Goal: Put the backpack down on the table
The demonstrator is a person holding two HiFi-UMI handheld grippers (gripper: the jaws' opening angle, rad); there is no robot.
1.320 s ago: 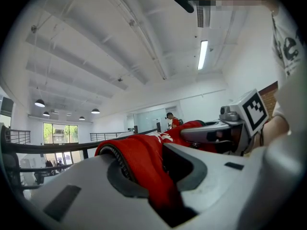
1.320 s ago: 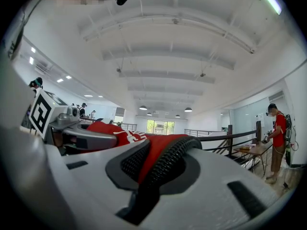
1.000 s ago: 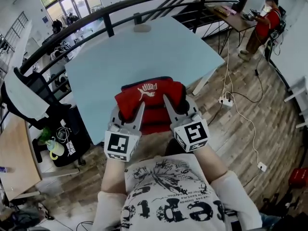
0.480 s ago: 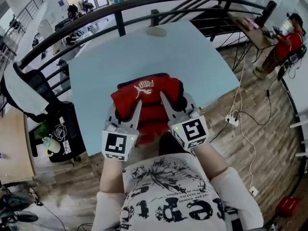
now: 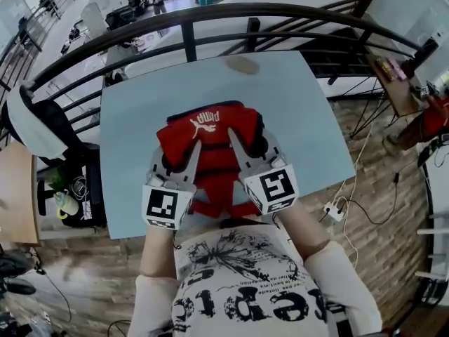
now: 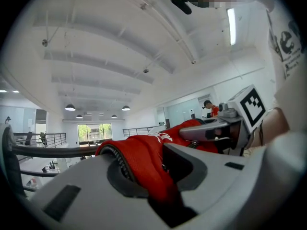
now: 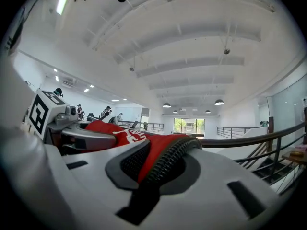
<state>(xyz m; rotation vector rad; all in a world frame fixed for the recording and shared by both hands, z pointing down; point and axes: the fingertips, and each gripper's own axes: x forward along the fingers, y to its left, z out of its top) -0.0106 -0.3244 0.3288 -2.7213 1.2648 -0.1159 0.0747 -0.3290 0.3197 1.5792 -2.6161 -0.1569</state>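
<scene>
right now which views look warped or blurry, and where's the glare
Head view: the wide angle bends the railing into an arc; the red backpack is sharp, the floor soft at the edges. Left gripper view: fisheye with black corners, ceiling light glares. Right gripper view: same fisheye, another light strip flares.

Camera layout: one overhead, two jaw-mounted.
Head view looks steeply down on the table [image 5: 133, 118], close above the left gripper [image 5: 177, 154] and right gripper [image 5: 250, 143]. Each gripper view looks level along its jaws, hard against the backpack [image 5: 210, 135]; all three share backpack and railing [image 5: 210, 18].
</scene>
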